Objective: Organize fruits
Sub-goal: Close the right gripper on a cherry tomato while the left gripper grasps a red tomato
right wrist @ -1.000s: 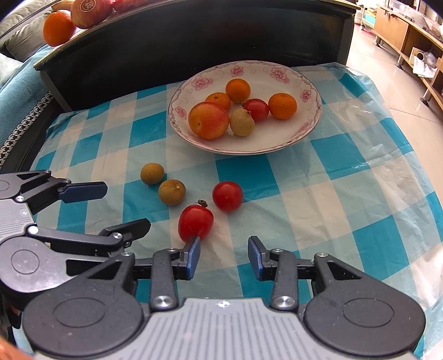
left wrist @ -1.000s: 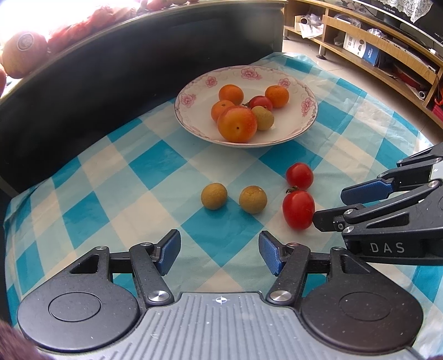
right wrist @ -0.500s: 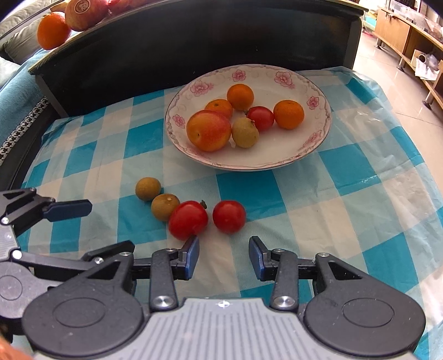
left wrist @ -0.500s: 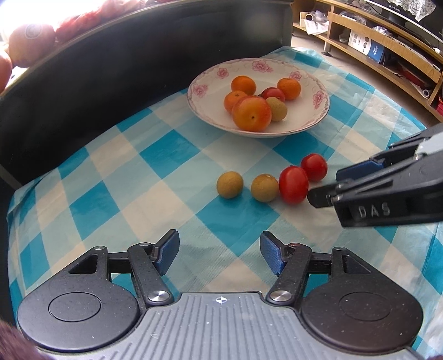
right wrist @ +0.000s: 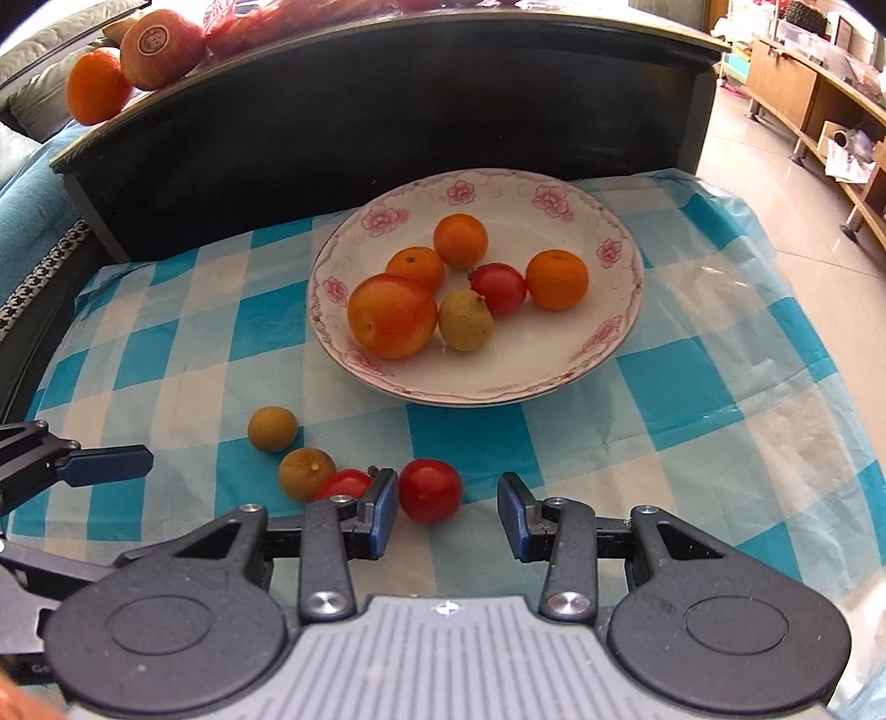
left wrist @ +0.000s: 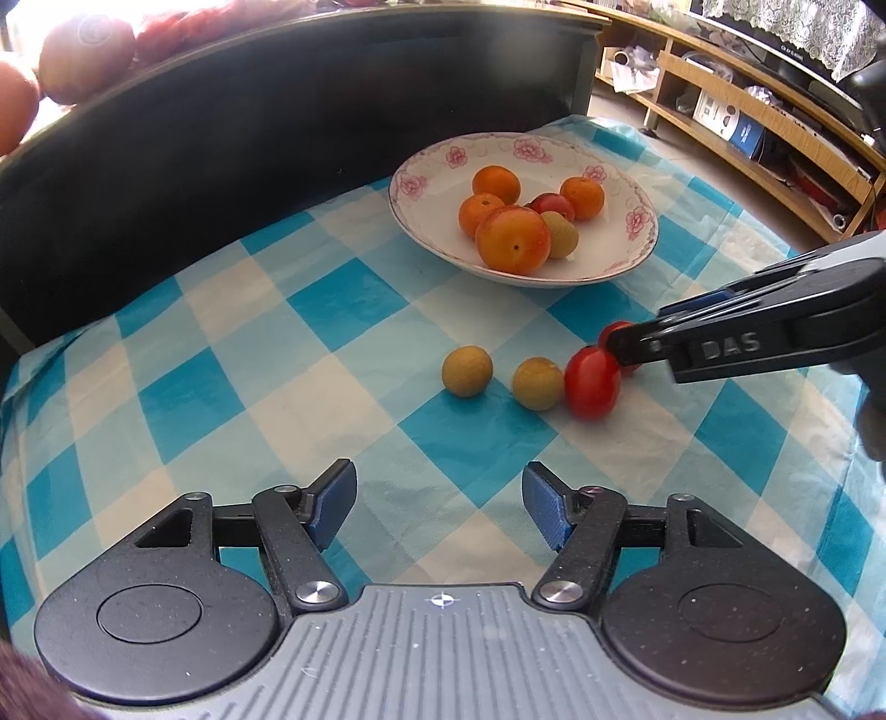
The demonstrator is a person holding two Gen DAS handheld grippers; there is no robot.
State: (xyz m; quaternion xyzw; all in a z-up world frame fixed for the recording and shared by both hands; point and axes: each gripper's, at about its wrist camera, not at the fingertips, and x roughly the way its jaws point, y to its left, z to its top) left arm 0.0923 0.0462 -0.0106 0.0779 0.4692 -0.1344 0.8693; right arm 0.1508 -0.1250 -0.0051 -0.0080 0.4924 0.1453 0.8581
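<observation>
Dark curved table edge (right wrist: 387, 83) behind; glossy tiled floor (right wrist: 775, 183) right; wooden shelving (left wrist: 747, 111) along wall.

This is a home living room. Ahead of the right claw (right wrist: 447, 512), a table (right wrist: 692, 399) wears a blue-and-white checked cloth and carries a flowered plate (right wrist: 620, 327) of fruit. To the claw's right runs a tiled floor (right wrist: 775, 183) with a low wooden shelf unit (left wrist: 764, 119) of boxes and clutter; far left shows a sofa cushion (right wrist: 50, 33).
</observation>
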